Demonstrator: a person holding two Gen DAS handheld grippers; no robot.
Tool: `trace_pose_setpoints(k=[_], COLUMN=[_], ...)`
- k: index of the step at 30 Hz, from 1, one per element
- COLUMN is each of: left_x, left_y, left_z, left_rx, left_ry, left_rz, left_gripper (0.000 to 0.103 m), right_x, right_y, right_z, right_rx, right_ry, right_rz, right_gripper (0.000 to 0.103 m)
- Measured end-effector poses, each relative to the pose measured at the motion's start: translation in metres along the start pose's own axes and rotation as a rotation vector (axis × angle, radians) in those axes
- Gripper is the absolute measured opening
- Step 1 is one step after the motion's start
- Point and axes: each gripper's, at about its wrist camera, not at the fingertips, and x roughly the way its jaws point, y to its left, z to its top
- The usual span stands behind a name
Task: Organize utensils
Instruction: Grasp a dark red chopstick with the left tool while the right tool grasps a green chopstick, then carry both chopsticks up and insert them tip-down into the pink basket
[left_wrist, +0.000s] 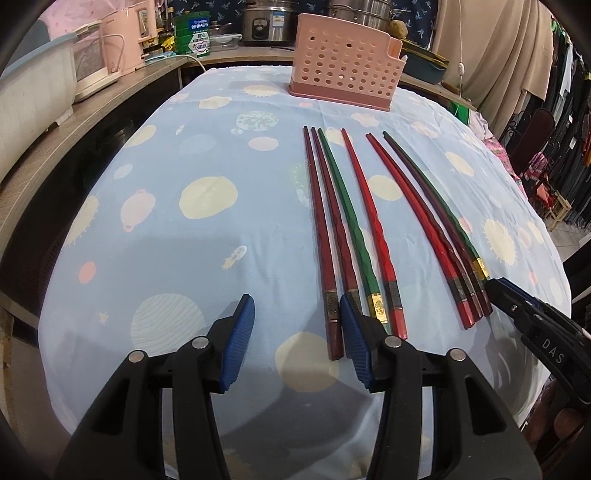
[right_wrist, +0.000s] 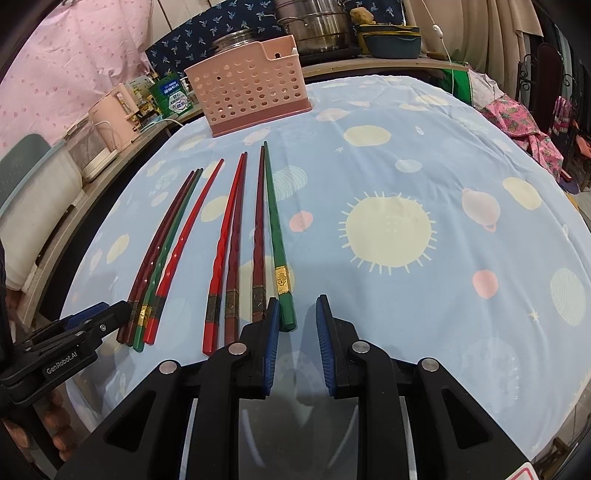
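Blue cloth (right_wrist: 424, 155) printed with suns and planets covers your table, and on it lie eight chopsticks, all pointing toward the pink holder (left_wrist: 341, 62) that stands upright at the far edge. Nearest the holder's left side you have a group of four chopsticks (left_wrist: 347, 236): two dark red, one green, one bright red, lying side by side with small gaps between them. To the right of these, set apart by a strip of bare cloth, lies a second group of four chopsticks (right_wrist: 255, 236), with a green one on its outer right. Your left gripper (left_wrist: 295, 325) is spread, nothing between its pads; its right pad (left_wrist: 354, 343) covers the near end of a dark red stick in the first group, though whether it touches you cannot tell from here. Your right gripper (right_wrist: 295, 321) stands with a narrower gap, also pinching nothing, its left pad (right_wrist: 271, 332) just beside the butt of the green stick (right_wrist: 282, 277). Behind the holder, steel pots (right_wrist: 317, 29) and a pink kettle (right_wrist: 110, 118) crowd the counter.
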Motion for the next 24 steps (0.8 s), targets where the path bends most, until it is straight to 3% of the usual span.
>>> trace_pose_setpoints(k=[4,6,8,10,16,24], left_x=[-0.001,-0.002,-0.002,-0.003,-0.013,-0.04], left_y=[0.002,0.006,0.01,0.012,0.015,0.026], left_z=[-0.001,0.0,0.0,0.0,0.001,0.016], left_rx=[0.0,-0.006,-0.018,-0.024,-0.037,-0.067], left_ry=[-0.007,-0.007,-0.003,0.0,-0.006,-0.054], left_rz=[0.013,0.013,0.0,-0.009,-0.025,-0.035], left_gripper=[0.033,0.017,0.009,0.008,0.007,0.007], right_x=[0.0,0.0,-0.001,0.0,-0.009,-0.042], right_y=[-0.001,-0.001,-0.001,-0.001,-0.002,-0.005], right_z=[0.001,0.0,0.0,0.001,0.001,0.017], right_rx=[0.0,0.001,0.0,0.003,0.0,0.023], right_ry=[0.0,0.0,0.0,0.003,-0.012,-0.1], right_rz=[0.002,0.001,0.001,0.009,0.021,0.04], right_gripper=[0.021,0.019,0.017,0.01,0.009,0.008])
